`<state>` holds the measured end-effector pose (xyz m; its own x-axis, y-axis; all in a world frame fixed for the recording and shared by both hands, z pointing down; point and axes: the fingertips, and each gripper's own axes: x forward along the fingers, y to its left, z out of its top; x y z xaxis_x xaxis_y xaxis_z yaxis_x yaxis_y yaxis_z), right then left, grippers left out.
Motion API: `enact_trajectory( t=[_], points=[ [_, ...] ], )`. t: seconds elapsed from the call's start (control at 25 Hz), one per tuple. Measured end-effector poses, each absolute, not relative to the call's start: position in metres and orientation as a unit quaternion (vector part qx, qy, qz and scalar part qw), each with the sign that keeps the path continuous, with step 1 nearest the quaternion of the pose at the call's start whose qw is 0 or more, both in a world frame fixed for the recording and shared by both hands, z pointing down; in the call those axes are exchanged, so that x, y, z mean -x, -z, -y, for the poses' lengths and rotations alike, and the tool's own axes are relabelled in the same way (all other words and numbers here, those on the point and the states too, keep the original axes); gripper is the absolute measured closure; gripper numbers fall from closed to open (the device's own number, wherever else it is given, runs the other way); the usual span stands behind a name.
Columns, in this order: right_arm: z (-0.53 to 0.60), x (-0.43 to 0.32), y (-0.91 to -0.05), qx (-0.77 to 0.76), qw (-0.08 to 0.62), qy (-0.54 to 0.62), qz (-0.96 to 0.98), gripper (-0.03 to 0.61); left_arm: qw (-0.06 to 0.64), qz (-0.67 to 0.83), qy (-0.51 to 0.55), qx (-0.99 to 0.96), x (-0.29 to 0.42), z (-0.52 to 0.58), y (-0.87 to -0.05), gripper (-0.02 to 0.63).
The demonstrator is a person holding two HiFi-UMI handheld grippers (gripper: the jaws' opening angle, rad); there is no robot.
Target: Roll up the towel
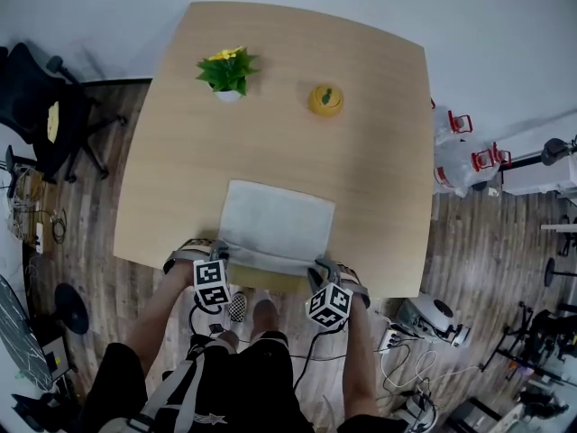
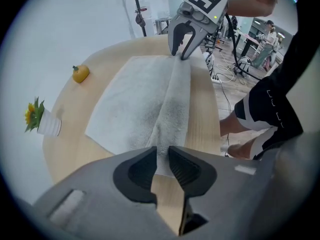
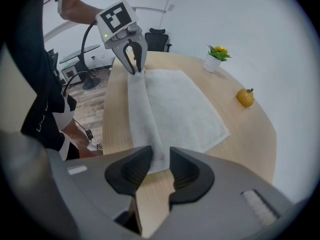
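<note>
The towel (image 1: 275,222) lies toward twelve, its rolled edge running nine-to-three between left gripper (image 1: 219,252) and right gripper (image 1: 317,267), both spread.

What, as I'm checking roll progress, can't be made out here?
Head view: the towel's near-edge ends, covered by the left gripper and right gripper.
Gripper views: the fold's number of turns, its end behind each gripper's body.
Head view: the yellow object, too small to identify.
</note>
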<state>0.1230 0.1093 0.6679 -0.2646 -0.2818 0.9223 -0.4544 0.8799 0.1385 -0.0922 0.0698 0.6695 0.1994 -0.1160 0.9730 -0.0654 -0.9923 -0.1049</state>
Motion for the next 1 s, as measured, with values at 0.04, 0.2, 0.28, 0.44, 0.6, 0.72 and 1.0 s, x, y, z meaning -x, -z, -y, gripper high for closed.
enact_trajectory(
  t=[0.04,0.2,0.28,0.44,0.6,0.72,1.0],
  points=[
    [-0.109,-0.124,-0.666,-0.236,0.558,-0.081,0.792,0.437,0.020,-0.062,0.629,0.774,0.092,-0.069,-0.668,0.512],
    [-0.110,-0.125,-0.662,-0.244,0.553,-0.084,0.792,0.342,0.021,-0.058,0.625,0.778,0.092,-0.073,-0.662,0.407],
    [-0.112,-0.123,-0.659,-0.248,0.552,-0.080,0.792,0.339,0.024,-0.063,0.625,0.778,0.095,-0.073,-0.658,0.373],
    [-0.117,-0.119,-0.648,-0.257,0.549,-0.069,0.792,0.340,0.032,-0.077,0.628,0.774,0.103,-0.073,-0.648,0.373],
    [-0.123,-0.113,-0.632,-0.271,0.542,-0.057,0.793,0.341,0.047,-0.097,0.618,0.778,0.104,-0.075,-0.632,0.425],
    [-0.129,-0.108,-0.624,-0.280,0.538,-0.052,0.794,0.342,0.074,-0.115,0.605,0.784,0.104,-0.074,-0.619,0.518],
    [-0.150,-0.106,-0.617,-0.292,0.536,-0.048,0.791,0.351,0.085,-0.106,0.602,0.787,0.101,-0.094,-0.616,0.563]
  ],
)
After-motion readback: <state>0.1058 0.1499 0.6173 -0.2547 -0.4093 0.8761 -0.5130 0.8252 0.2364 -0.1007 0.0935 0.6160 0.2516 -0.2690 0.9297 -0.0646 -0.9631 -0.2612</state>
